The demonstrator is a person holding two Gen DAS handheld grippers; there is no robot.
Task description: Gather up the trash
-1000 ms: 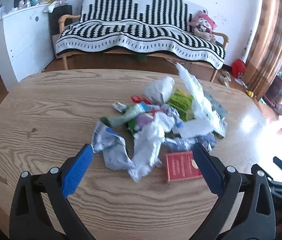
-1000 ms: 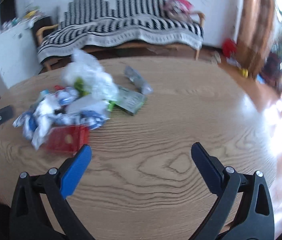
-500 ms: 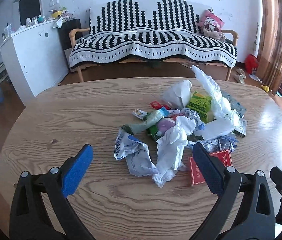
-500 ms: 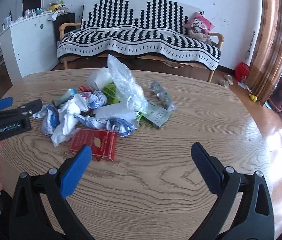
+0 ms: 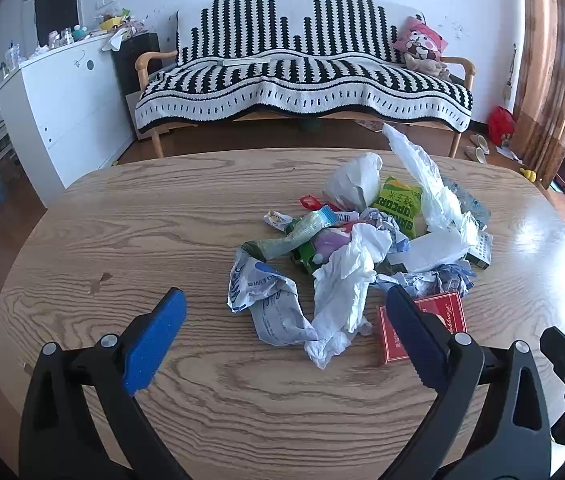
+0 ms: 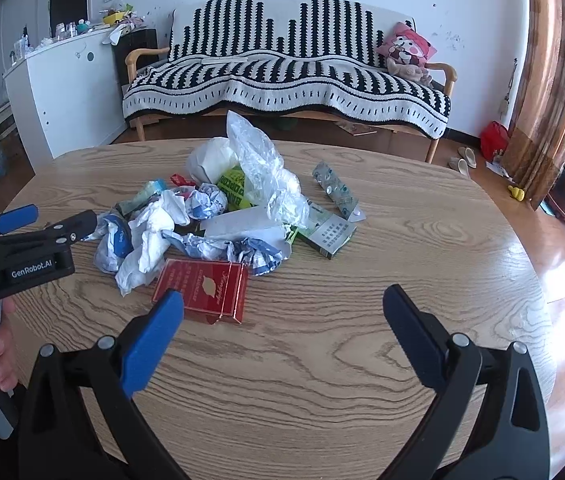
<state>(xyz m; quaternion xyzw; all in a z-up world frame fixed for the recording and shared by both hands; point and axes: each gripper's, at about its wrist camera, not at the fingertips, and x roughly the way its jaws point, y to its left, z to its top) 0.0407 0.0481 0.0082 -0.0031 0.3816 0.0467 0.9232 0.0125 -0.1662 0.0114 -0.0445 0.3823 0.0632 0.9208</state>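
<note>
A: Left wrist view: left tongs (image 5: 284,326) released, both blue pads apart, nothing between them. The trash pile (image 5: 366,240) lies on the wooden surface (image 5: 142,232) at 12 to 1 o'clock from them.

B: Right wrist view: right tongs (image 6: 282,326) also released and empty. The pile sits at 11 o'clock; the red box (image 6: 202,290) is its nearest item, just beyond the left pad.

A: Step in hand, as judged: approach and first pick. Take an edge item, not the centre. The white tissue (image 5: 346,284) trails toward the left tongs; close on its bunched middle so it does not tear or slip.

B: The red box lies flat. Grip across its narrow sides, or slide one pad under an edge first.

A: Count, as far as visible: one red box, one green-yellow snack bag (image 5: 396,204), one clear plastic bag (image 5: 422,176), one grey-green carton (image 6: 328,234), one foil pill strip (image 6: 336,192) lying apart at 12 o'clock in the right view.

B: Crumpled wrappers overlap; exact number cannot be told. No bin is in view.
</note>
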